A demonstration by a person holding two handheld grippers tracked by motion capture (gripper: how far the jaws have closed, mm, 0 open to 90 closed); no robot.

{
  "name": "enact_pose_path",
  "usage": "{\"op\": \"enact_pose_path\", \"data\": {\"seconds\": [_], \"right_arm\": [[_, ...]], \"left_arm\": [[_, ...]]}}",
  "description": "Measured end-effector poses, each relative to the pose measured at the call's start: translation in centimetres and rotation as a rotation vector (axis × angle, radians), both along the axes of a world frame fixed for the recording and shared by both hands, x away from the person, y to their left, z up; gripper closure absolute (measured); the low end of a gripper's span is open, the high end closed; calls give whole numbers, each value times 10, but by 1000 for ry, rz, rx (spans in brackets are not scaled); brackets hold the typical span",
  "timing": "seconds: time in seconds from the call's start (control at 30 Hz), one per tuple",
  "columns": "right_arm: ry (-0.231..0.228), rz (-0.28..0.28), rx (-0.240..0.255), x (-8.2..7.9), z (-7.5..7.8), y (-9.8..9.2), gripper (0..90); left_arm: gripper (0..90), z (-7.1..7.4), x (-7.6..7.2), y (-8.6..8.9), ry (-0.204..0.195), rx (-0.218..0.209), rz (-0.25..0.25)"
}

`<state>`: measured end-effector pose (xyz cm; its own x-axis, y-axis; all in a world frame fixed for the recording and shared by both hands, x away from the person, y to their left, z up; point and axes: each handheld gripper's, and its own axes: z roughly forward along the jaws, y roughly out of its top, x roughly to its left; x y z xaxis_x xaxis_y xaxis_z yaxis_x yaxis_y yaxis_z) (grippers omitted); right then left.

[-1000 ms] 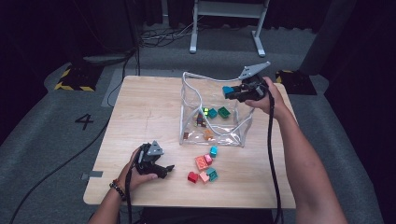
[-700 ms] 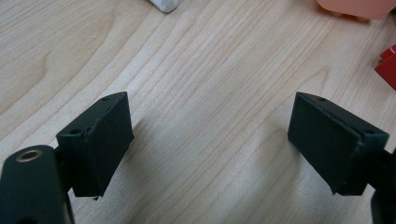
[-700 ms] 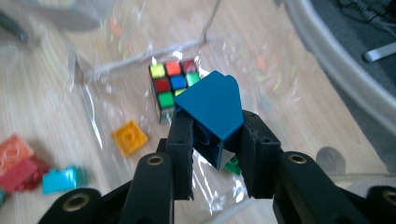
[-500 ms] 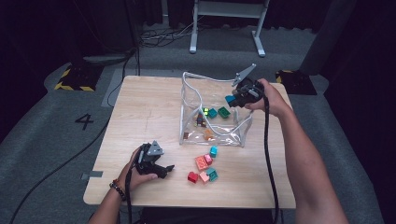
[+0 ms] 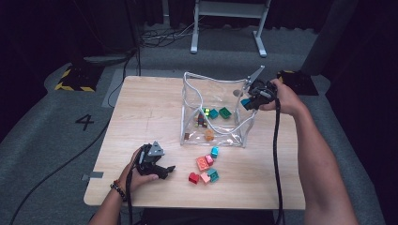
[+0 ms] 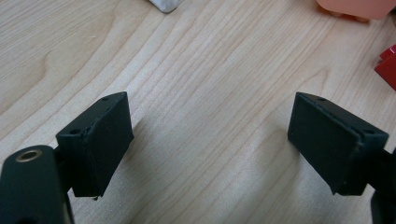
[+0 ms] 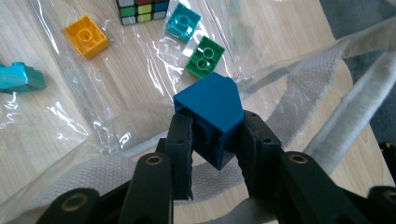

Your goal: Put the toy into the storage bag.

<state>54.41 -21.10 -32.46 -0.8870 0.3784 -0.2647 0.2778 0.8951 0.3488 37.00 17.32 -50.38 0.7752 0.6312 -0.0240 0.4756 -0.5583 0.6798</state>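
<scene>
Right gripper (image 7: 215, 154) clamps a blue plastic building brick (image 7: 212, 116) above the clear plastic bag's (image 5: 213, 117) webbing rim; released here, it could catch there and fall outside. Left gripper (image 6: 210, 144) rests open.

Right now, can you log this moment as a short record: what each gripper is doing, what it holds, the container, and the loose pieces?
right gripper: shut on the blue block, held above the rim of the clear bag
left gripper: open, nothing between its fingers, low over the table
in the bag: yellow block, teal block, green block, puzzle cube
outside the bag: cluster of loose blocks near the front edge
work left: blue block not yet dropped in
</scene>
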Motion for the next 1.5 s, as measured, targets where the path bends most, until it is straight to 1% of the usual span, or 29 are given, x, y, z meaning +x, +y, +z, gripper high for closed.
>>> {"op": "enact_pose_path", "data": {"seconds": [0.1, 0.13, 0.17, 0.2, 0.23, 0.3, 0.37, 0.43, 0.47, 0.5, 0.53, 0.57, 0.6, 0.63, 0.67, 0.73, 0.77, 0.83, 0.93, 0.97, 1.0, 1.03, 1.1, 1.17, 1.27, 1.33, 1.4, 1.47, 1.5], "right_arm": [[-2, 15, 15, -2, -1, 2, 666], [-3, 17, 19, -2, 0, 2, 654], [-14, 17, 29, -4, 0, 4, 632], [-23, 22, 46, -5, 1, 4, 630], [-19, 23, 66, -6, 2, 4, 628], [-30, 25, 102, -9, 4, 4, 596], [-55, 24, 166, -13, 7, 1, 583], [-89, 13, 200, -17, 10, -2, 545], [-99, 5, 230, -21, 12, -4, 542], [-109, 9, 258, -25, 14, -8, 538], [-122, -4, 299, -29, 15, -11, 520], [-142, -22, 333, -33, 16, -14, 486], [-160, -35, 360, -37, 17, -17, 479], [-175, -30, 408, -43, 18, -22, 474], [-191, -24, 430, -46, 19, -26, 454], [-224, -53, 504, -57, 21, -36, 425], [-227, -55, 524, -61, 21, -40, 410], [-252, -60, 539, -71, 20, -45, 384], [-277, -62, 558, -85, 15, -53, 327], [-282, -63, 565, -88, 14, -54, 321], [-286, -77, 579, -94, 12, -56, 303], [-293, -76, 598, -100, 10, -60, 292], [-292, -96, 629, -109, 5, -64, 281], [-309, -106, 630, -117, 0, -67, 273], [-305, -95, 650, -131, -9, -69, 273], [-311, -86, 644, -141, -16, -70, 274], [-292, -88, 662, -151, -25, -71, 277], [-283, -86, 663, -157, -34, -70, 279], [-274, -79, 666, -162, -41, -69, 280]], "left_arm": [[141, 0, 0, 0, 0, -2, 2], [141, 0, 0, 0, 0, 0, 0], [141, 0, 0, 0, 0, 0, 0], [141, 0, 0, 0, 0, 1, 0], [141, 0, 0, 0, 0, -2, 2], [141, 0, 0, 0, 0, -2, 2], [141, 0, 0, 0, 0, -1, 2], [141, 0, 0, 0, 0, -2, 2], [141, 0, 0, 0, 0, -2, 2], [141, 0, 0, 0, 0, -2, 2], [141, 0, 0, 0, -1, -1, 2], [141, 0, 0, 0, -1, -1, 2], [141, 0, 0, 0, -1, -2, 2], [141, 0, 0, 0, -1, -1, 2], [141, 0, 0, 0, -1, -1, 2], [141, 0, 0, 0, -1, 1, 0], [141, 0, 0, 0, -1, 1, 1], [141, 0, 0, 0, -1, 1, 0], [141, 0, 0, 0, -1, 1, 0], [141, 0, 0, 0, -1, 1, 0], [141, 0, 0, 0, -1, 1, 1], [141, 0, 0, 0, -1, 1, 1], [141, 0, 0, 0, -1, 1, 1], [141, 0, 0, 0, -1, 0, 2], [141, 0, 0, 0, -1, 0, 2], [141, 0, 0, 0, -1, 0, 3], [141, 0, 0, 0, -1, 0, 3], [141, 0, 0, 0, -1, 0, 3], [141, 0, 0, 0, -1, 0, 3]]}}
